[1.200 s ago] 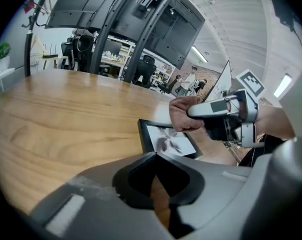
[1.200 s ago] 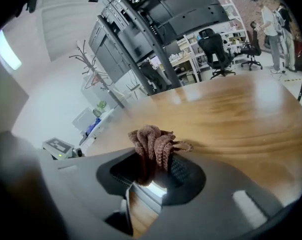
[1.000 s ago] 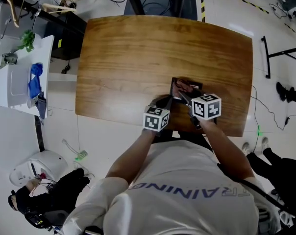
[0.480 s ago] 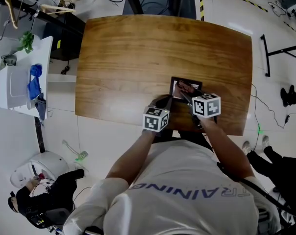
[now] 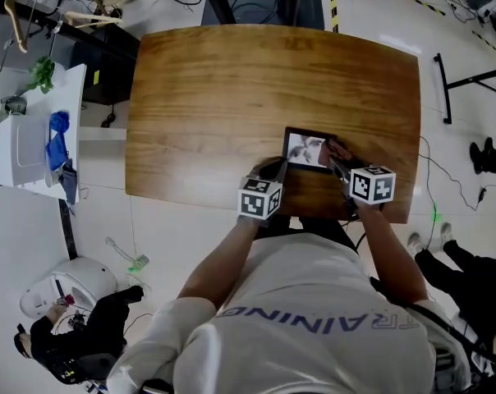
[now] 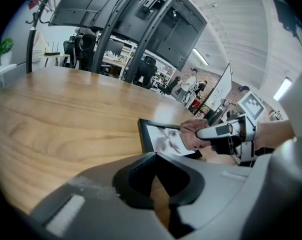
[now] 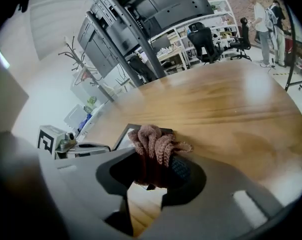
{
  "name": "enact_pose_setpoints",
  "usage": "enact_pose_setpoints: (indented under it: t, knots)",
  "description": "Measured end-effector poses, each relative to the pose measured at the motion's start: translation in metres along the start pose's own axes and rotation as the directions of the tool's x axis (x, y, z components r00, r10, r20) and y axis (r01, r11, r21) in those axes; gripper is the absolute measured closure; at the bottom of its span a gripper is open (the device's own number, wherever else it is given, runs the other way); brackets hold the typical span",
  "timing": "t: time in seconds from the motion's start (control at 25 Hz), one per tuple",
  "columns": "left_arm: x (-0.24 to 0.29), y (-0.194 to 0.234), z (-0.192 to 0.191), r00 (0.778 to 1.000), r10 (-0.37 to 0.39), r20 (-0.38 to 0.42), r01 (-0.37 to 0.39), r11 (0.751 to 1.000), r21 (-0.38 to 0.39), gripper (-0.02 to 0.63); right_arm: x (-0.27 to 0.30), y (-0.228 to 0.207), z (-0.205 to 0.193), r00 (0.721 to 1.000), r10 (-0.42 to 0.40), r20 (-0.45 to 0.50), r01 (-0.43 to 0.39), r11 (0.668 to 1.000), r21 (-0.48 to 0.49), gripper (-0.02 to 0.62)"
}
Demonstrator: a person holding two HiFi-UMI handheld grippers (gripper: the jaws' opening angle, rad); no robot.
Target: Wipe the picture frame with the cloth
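Lying flat near the table's [image 5: 199,80] front edge, the picture frame [image 5: 304,149] ran left to right. The right gripper [image 7: 158,171] pinched the cloth [image 7: 153,140] on its right end; the left gripper's [image 6: 154,158] jaws were pressed together, empty.

- wooden table [image 5: 231,80] under both grippers, running on ahead of the left gripper [image 5: 276,171];
- white cart [image 5: 22,142] on the floor well left of that gripper, carrying a blue thing [image 5: 57,134] and a green plant [image 5: 41,71];
- wooden hangers [image 5: 100,13] farther ahead and left;
- black rack of panels [image 7: 161,6] beyond the table, ahead of the right gripper [image 5: 336,149]; office chair [image 7: 203,36] below it;
- black bag [image 5: 75,343] on the floor, behind and left.
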State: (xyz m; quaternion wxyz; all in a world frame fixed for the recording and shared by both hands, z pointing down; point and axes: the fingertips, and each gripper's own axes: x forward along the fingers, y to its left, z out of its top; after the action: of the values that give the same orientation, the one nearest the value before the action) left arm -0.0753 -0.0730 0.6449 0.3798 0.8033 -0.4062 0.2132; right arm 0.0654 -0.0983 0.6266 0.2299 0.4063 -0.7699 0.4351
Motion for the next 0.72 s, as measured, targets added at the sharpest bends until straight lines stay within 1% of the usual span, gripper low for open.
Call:
enact_pose_setpoints:
  t: [0.24, 0.48, 0.64, 0.72]
  knots:
    - [0.0, -0.001, -0.003, 1.0, -0.002, -0.003, 0.002, 1.0, 0.004, 0.601, -0.001, -0.007, 0.0, 1.0, -0.004, 0.017, 0.004, 1.0, -0.005, 0.462]
    - [-0.001, -0.001, 0.0, 1.0, -0.017, -0.01, 0.017, 1.0, -0.012, 0.601, 0.0, -0.006, 0.001, 1.0, 0.001, 0.015, -0.001, 0.999, -0.039, 0.46]
    - [0.005, 0.009, 0.029, 0.999, -0.038, 0.011, 0.037, 0.998, 0.049, 0.601, 0.001, -0.005, 0.001, 1.0, 0.007, 0.018, -0.006, 0.999, -0.051, 0.462]
    - [0.014, 0.012, 0.05, 0.998, -0.056, 0.013, 0.055, 0.993, 0.102, 0.601, 0.0, -0.005, 0.0, 1.0, 0.005, 0.021, -0.004, 0.999, -0.051, 0.46]
